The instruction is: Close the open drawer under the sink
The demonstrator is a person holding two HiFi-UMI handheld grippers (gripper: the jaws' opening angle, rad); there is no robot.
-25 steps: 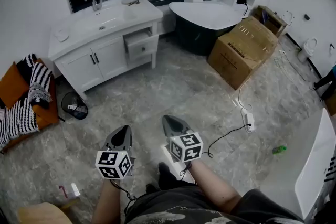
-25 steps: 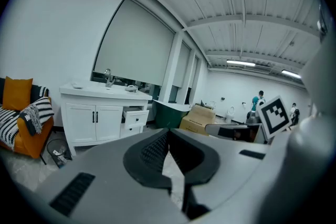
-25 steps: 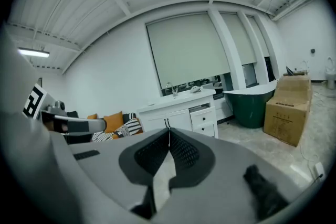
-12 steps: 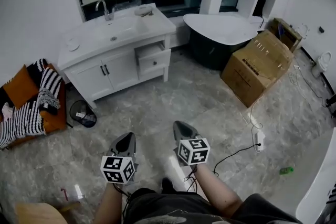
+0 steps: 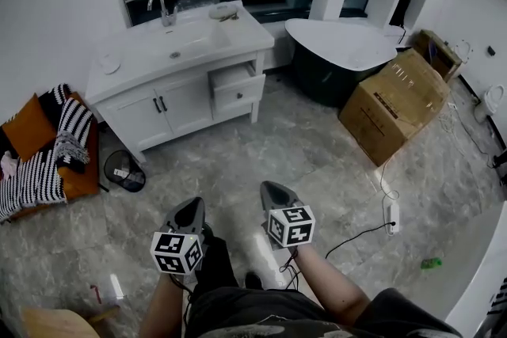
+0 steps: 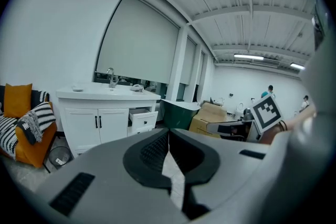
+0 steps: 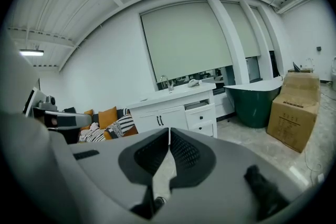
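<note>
A white vanity cabinet [image 5: 150, 119] with a sink [image 5: 178, 43] stands against the far wall. Its upper right drawer [image 5: 238, 89] is pulled out, with a dark knob on the front. The same open drawer [image 6: 143, 118] shows in the left gripper view and again as the open drawer [image 7: 200, 107] in the right gripper view. My left gripper [image 5: 190, 211] and right gripper [image 5: 269, 191] hang side by side over the floor, well short of the cabinet. Both are shut with nothing between their tips, and both point toward the vanity.
A dark green bathtub [image 5: 337, 63] and a large cardboard box [image 5: 400, 103] stand right of the vanity. A striped and orange couch [image 5: 40, 150] and a small waste bin [image 5: 123, 170] sit to its left. A power strip with cable [image 5: 392, 218] lies on the marble floor at right.
The vanity and drawer have grown larger and shifted toward the middle of the head view as I moved closer. Both grippers kept their places in the view and stayed shut.
</note>
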